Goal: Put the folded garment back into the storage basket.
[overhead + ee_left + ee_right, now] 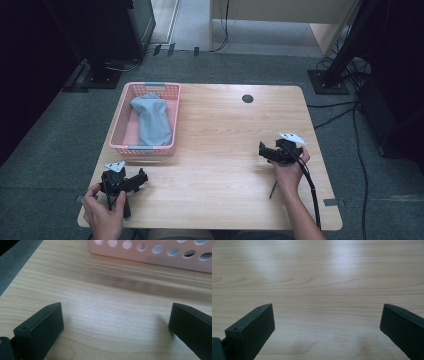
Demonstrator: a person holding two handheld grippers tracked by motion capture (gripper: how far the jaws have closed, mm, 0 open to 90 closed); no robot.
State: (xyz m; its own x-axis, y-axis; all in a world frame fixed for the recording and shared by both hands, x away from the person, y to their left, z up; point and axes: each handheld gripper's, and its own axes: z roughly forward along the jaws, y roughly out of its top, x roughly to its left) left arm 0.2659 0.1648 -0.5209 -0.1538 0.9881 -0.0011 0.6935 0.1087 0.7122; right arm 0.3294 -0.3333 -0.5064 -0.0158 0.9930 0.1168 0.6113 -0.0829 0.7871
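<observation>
The light wooden rectangular table [225,145] spans the middle of the high view, with a small dark round grommet hole [247,98] near its far edge at about one o'clock from the table's centre. At roughly ten o'clock from the centre stands the pink perforated plastic basket [120,122], its long side running away from the person. Inside it lies the pale blue-grey folded cloth [152,119], stretched along the basket's length and covering most of its floor.

The right gripper [267,151], black with a grey three-cornered plate on top, sits at about four o'clock, held in the person's right hand [289,170] and well apart from the basket; in the right gripper view its jaws stand spread wide over bare wood, holding nothing.

The left gripper [141,179], at about seven o'clock in the left hand [102,212], lies near the basket's near end. In the left gripper view its jaws gape wide and empty, the basket wall [155,255] at twelve o'clock ahead.
</observation>
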